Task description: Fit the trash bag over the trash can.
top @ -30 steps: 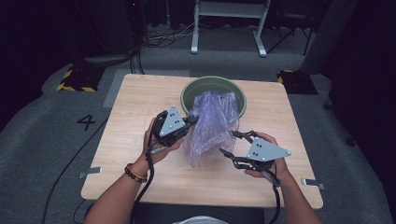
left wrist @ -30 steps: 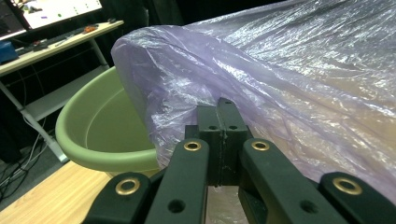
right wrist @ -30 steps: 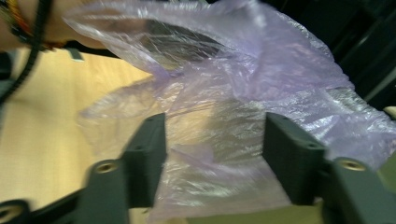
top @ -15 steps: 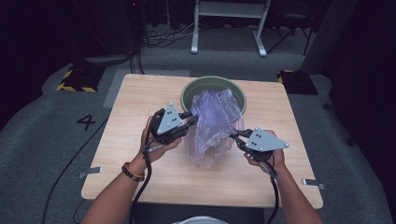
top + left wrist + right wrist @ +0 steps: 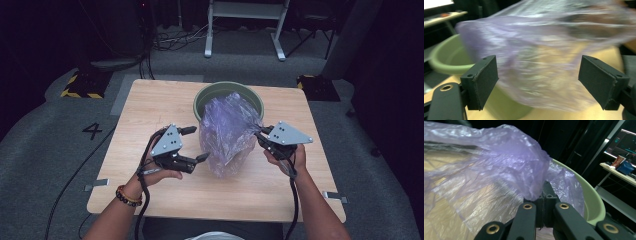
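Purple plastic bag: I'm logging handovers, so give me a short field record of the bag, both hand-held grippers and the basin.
bag: purple plastic bag, translucent, draped from the basin onto the table
left hand-held gripper: jaws apart, have just been opening, bag in front but not pinched
right hand-held gripper: jaws shut on the bag's edge
basin: green basin, at the table's far side
table: wooden table

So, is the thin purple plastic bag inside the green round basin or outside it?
Mostly outside: the thin purple plastic bag hangs over the wooden table, before the green round basin.
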`<state>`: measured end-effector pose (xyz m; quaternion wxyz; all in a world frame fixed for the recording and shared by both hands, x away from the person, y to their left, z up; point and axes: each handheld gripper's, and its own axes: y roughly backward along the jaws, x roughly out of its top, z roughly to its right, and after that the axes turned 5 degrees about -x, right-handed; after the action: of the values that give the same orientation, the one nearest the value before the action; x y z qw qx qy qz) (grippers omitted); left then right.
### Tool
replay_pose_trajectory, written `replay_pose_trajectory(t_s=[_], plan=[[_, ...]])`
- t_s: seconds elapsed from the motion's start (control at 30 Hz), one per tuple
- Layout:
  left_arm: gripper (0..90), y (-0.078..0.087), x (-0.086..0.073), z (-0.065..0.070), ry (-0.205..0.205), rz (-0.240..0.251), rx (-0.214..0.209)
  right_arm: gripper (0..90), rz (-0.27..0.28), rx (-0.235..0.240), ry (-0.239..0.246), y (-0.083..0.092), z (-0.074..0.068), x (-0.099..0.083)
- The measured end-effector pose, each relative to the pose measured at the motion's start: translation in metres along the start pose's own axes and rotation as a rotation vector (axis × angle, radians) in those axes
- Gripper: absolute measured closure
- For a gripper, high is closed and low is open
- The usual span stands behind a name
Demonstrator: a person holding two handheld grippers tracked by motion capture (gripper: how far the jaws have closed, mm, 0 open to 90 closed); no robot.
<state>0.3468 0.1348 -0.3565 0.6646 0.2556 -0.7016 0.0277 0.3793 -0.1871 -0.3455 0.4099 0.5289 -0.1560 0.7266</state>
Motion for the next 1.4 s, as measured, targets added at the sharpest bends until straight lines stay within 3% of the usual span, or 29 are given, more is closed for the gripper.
replay_pose_trajectory(t_s=[0.1, 0.33, 0.37, 0.4, 0.47, 0.5, 0.53, 0.57, 0.63, 0.67, 0.73, 0.77, 0.83, 0.93, 0.97, 1.07, 1.23, 1.3, 1.4], plan=[[15.6, -0.001, 0.004, 0.015, -0.016, -0.003, -0.019, 90.0, -0.011, -0.017, -0.011, -0.002, 0.003, 0.002], [15.3, -0.022, 0.015, 0.034, -0.014, -0.014, 0.001, 90.0, -0.016, -0.031, -0.024, -0.002, 0.002, 0.005], [15.4, -0.032, 0.017, 0.036, -0.024, -0.028, 0.032, 90.0, -0.017, -0.03, -0.022, -0.002, 0.002, 0.005], [15.4, -0.032, 0.017, 0.036, -0.024, -0.028, 0.032, 90.0, -0.017, -0.03, -0.022, -0.002, 0.002, 0.005], [15.7, -0.042, 0.019, 0.037, -0.036, -0.059, 0.071, 90.0, -0.019, -0.031, -0.017, -0.002, 0.001, 0.005], [19.3, -0.049, 0.02, 0.038, -0.062, -0.076, 0.15, 90.0, -0.015, -0.029, -0.017, -0.001, 0.001, 0.005], [27.7, -0.049, 0.02, 0.038, -0.062, -0.076, 0.15, 90.0, -0.015, -0.029, -0.017, -0.001, 0.001, 0.005], [27.7, -0.052, 0.021, 0.035, -0.079, -0.084, 0.18, 90.0, -0.009, -0.027, -0.016, -0.001, 0.002, 0.005], [41.8, -0.051, 0.021, 0.031, -0.084, -0.069, 0.221, 90.0, -0.002, -0.025, -0.024, 0.001, 0.003, 0.005], [54.2, -0.05, 0.022, 0.027, -0.088, -0.072, 0.246, 90.0, 0.002, -0.028, -0.026, 0.002, 0.004, 0.005], [66.7, -0.045, 0.023, 0.018, -0.076, -0.061, 0.25, 90.0, 0.005, -0.031, -0.033, 0.004, 0.006, 0.004], [71.6, -0.039, 0.023, 0.011, -0.086, -0.046, 0.284, 90.0, 0.003, -0.04, -0.038, 0.005, 0.008, 0.004], [80.6, -0.035, 0.023, 0.007, -0.08, -0.037, 0.285, 90.0, 0.002, -0.05, -0.043, 0.005, 0.011, 0.003], [82.8, -0.027, 0.023, -0.005, -0.077, -0.049, 0.309, 90.0, -0.006, -0.075, -0.059, 0.004, 0.017, 0.002], [84.2, -0.022, 0.022, -0.015, -0.057, -0.048, 0.303, 90.0, -0.01, -0.084, -0.066, 0.003, 0.019, 0.001], [82.9, -0.017, 0.022, -0.023, -0.042, -0.045, 0.312, 90.0, -0.014, -0.102, -0.07, 0.003, 0.023, 0.001], [83.9, -0.011, 0.018, -0.04, -0.015, -0.057, 0.322, 90.0, -0.041, -0.174, -0.062, 0.0, 0.034, -0.002], [83.2, -0.011, 0.015, -0.045, -0.009, -0.062, 0.323, 90.0, -0.058, -0.202, -0.104, -0.002, 0.045, -0.006], [82.5, -0.012, 0.012, -0.052, 0.001, -0.067, 0.325, 90.0, -0.073, -0.225, -0.127, -0.003, 0.052, -0.009]])
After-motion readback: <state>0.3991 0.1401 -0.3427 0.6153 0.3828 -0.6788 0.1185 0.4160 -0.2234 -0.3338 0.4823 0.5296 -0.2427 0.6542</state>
